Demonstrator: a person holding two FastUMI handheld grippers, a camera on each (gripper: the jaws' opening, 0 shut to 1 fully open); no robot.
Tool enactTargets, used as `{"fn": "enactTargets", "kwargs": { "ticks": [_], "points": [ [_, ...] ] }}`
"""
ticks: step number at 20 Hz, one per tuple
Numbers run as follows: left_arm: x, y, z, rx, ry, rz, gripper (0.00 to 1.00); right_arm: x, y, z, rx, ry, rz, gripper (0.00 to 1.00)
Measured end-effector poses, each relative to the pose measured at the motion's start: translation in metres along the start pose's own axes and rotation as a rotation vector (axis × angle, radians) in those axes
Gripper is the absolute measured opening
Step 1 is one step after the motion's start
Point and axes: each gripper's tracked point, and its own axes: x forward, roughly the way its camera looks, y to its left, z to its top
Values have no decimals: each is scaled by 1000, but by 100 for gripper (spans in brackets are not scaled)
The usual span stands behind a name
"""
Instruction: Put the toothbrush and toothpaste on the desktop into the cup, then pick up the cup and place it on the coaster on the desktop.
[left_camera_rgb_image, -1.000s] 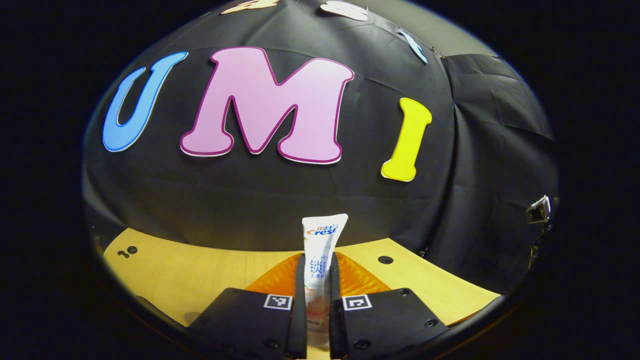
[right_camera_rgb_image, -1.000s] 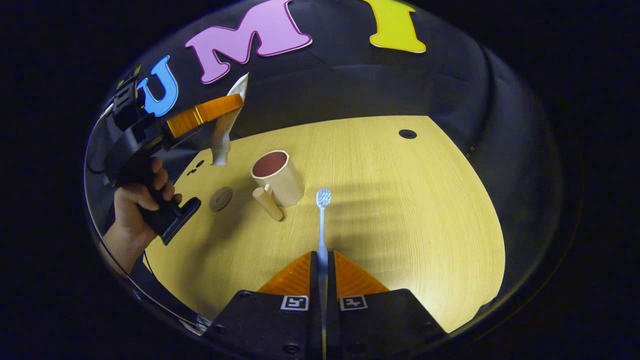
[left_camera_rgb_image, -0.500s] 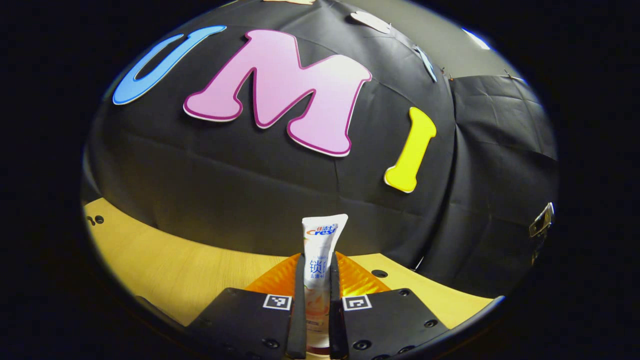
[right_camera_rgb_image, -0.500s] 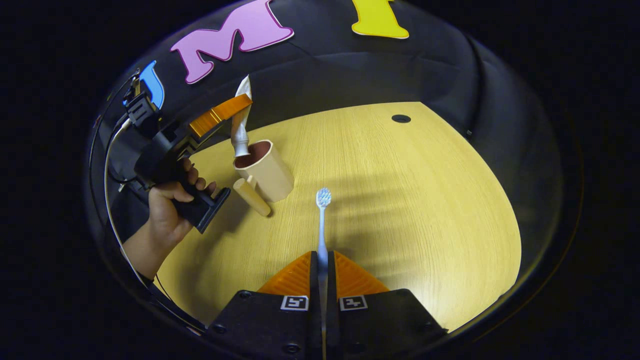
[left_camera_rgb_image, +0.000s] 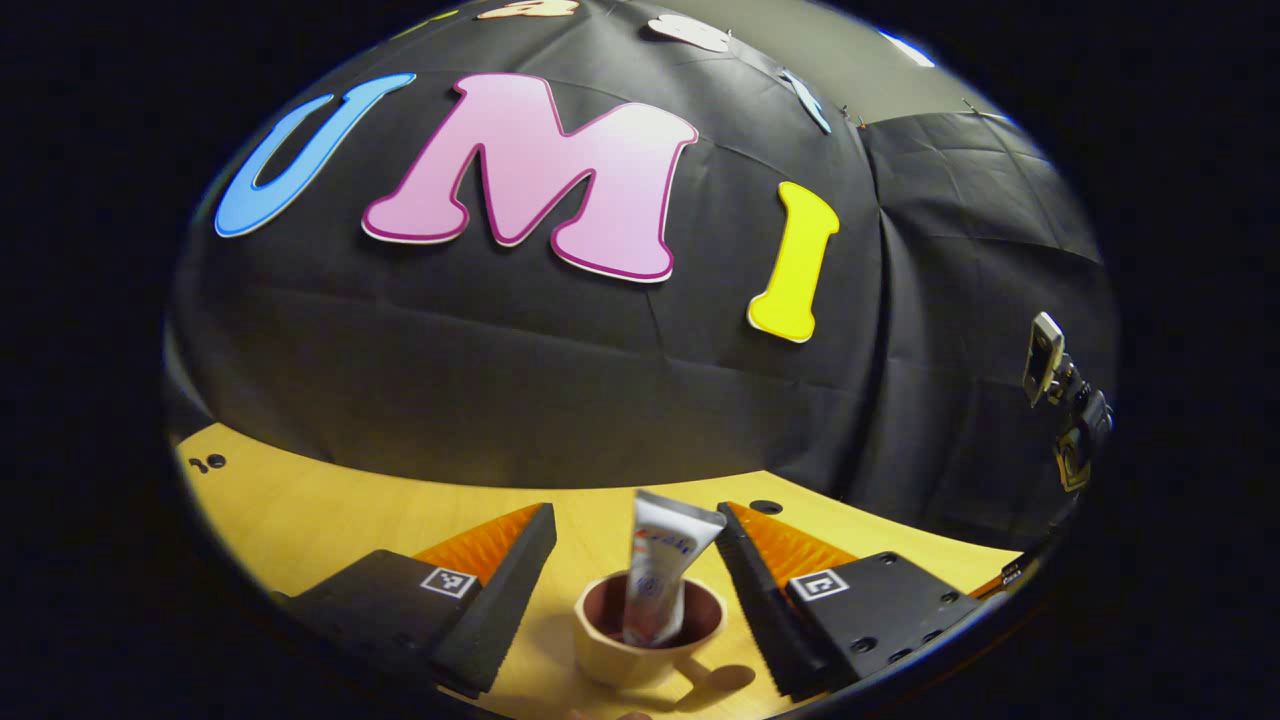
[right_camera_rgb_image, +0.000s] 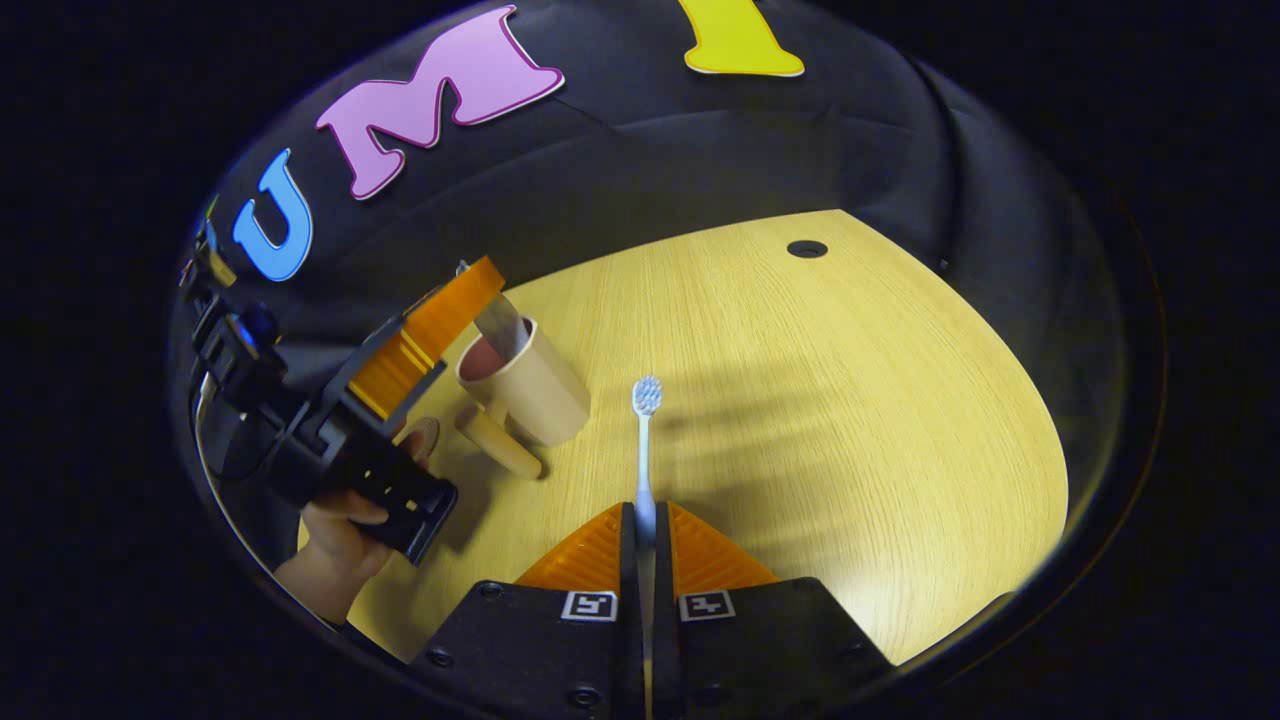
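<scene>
The wooden worktop (right_camera_rgb_image: 800, 400) carries the cup (right_camera_rgb_image: 525, 385), upright, its handle toward the right gripper's camera. The left gripper (left_camera_rgb_image: 635, 560) hangs over it, jaws spread wide and holding nothing, likely to leave the toothpaste (left_camera_rgb_image: 660, 580), which stands tilted inside the cup. The right gripper (right_camera_rgb_image: 645, 530) has its jaws closed on the toothbrush (right_camera_rgb_image: 645, 440), bristles forward, apparently waiting its turn. The coaster (right_camera_rgb_image: 425, 435) lies beside the cup, partly hidden by the left gripper, which crowds the approach.

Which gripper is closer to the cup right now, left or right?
Left. The left gripper hangs open directly over the cup, with the toothpaste standing in it. The right gripper sits back across the desktop, shut on the toothbrush.
</scene>
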Motion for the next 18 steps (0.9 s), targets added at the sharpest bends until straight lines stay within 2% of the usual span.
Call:
{"fn": "enactTargets", "kwargs": {
  "ticks": [3,9,14,18],
  "points": [
    [-46,2,0,11,22,35,99,5,18,33,-10,-83,45,8],
    [-151,4,-28,-70,150,92,98,7,64,100,-18,-249,157,7],
    [-184,31,-41,-180,187,195,98,13,98,128,-20,-398,237,7],
    [-191,39,-36,-183,172,207,98,26,114,141,-24,-474,263,7]
  ]
}}
